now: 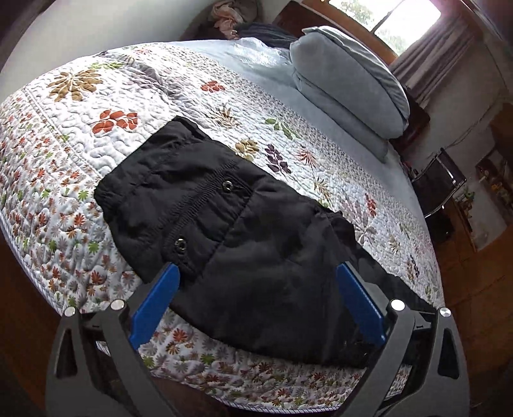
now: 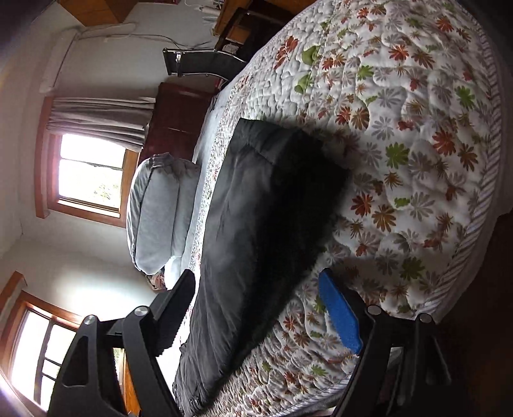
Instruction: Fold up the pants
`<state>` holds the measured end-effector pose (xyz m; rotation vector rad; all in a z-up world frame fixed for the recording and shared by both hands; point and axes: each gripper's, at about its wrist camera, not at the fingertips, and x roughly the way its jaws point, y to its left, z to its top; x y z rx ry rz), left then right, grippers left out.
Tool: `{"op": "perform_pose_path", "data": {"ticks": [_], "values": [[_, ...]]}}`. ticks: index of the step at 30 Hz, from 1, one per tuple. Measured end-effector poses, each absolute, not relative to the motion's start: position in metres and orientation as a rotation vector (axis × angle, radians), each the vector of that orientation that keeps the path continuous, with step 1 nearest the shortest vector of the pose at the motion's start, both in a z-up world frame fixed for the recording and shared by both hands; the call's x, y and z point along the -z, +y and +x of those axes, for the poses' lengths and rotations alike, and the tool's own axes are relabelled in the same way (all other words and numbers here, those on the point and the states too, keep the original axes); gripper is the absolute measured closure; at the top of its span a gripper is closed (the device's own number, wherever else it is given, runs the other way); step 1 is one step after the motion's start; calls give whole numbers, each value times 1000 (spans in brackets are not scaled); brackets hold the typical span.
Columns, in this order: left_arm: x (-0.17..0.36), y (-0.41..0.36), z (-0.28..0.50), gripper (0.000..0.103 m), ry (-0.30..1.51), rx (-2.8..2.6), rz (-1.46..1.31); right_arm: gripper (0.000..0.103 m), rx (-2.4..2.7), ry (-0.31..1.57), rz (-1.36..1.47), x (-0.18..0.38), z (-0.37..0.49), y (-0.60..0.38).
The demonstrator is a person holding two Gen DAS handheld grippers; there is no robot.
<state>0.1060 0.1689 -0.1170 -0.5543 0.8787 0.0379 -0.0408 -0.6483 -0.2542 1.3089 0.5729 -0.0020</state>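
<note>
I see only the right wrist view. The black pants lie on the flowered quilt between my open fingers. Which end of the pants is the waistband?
Observer: The left wrist view shows the waistband with two metal eyelets, folded over on top of the pants.
Operator: Is the left gripper holding anything?
Observer: No. The left gripper is open, its blue fingers on either side of the pants' near edge.
Operator: What lies beyond the pillows?
Observer: A crumpled pile of clothes sits at the far corner of the bed, behind the pillows.
</note>
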Motion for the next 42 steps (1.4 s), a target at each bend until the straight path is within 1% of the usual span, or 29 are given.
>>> {"op": "perform_pose_path", "data": {"ticks": [4, 6, 7, 10, 12, 13, 14, 15, 18, 20, 23, 24, 25, 26, 27, 28, 31, 35, 38, 40, 42], "values": [[139, 153, 133, 4, 958, -41, -509, 14, 5, 551, 1343, 262, -28, -654], [152, 152, 144, 4, 1004, -57, -499, 15, 3, 533, 1336, 261, -21, -655], [158, 154, 149, 4, 1026, -65, -495, 18, -13, 508, 1321, 258, -18, -656], [171, 157, 160, 4, 1067, -66, -487, 32, -26, 516, 1272, 254, -4, -656], [176, 157, 167, 4, 1084, -60, -461, 54, -33, 529, 1238, 251, 6, -655], [177, 158, 170, 4, 1086, -61, -453, 60, -37, 531, 1223, 249, 10, -657], [178, 158, 172, 4, 1084, -63, -443, 74, -41, 529, 1204, 245, 12, -657], [179, 158, 175, 4, 1081, -66, -432, 81, -43, 525, 1176, 239, 10, -654], [182, 157, 184, 3, 1075, -84, -399, 81, -57, 496, 1048, 214, 10, -646], [182, 150, 187, 3, 1078, -108, -350, 81, -40, 521, 977, 205, 12, -640], [179, 140, 185, 3, 1092, -130, -272, 81, 3, 580, 991, 216, 11, -641], [177, 139, 183, 3, 1093, -121, -272, 79, 8, 593, 1023, 223, 11, -644], [174, 139, 180, 3, 1089, -105, -293, 75, 7, 598, 1055, 229, 3, -646], [170, 141, 175, 3, 1077, -82, -334, 60, 12, 602, 1080, 233, 1, -647], [167, 143, 170, 3, 1062, -59, -381, 41, 18, 608, 1094, 236, 0, -647], [166, 146, 166, 3, 1053, -44, -424, 37, 29, 610, 1099, 237, -1, -647], [166, 148, 158, 3, 1047, -24, -481, 33, 10, 593, 1126, 240, 1, -645], [172, 134, 160, 3, 1056, -30, -379, 30, -8, 578, 1178, 248, 7, -642], [168, 127, 161, 3, 1057, -42, -347, 30, -22, 571, 1200, 248, 15, -641], [165, 131, 159, 3, 1056, -31, -374, 30, -28, 553, 1219, 250, 14, -644], [162, 139, 154, 3, 1042, -42, -424, 33, -26, 539, 1248, 254, 11, -647]]}}
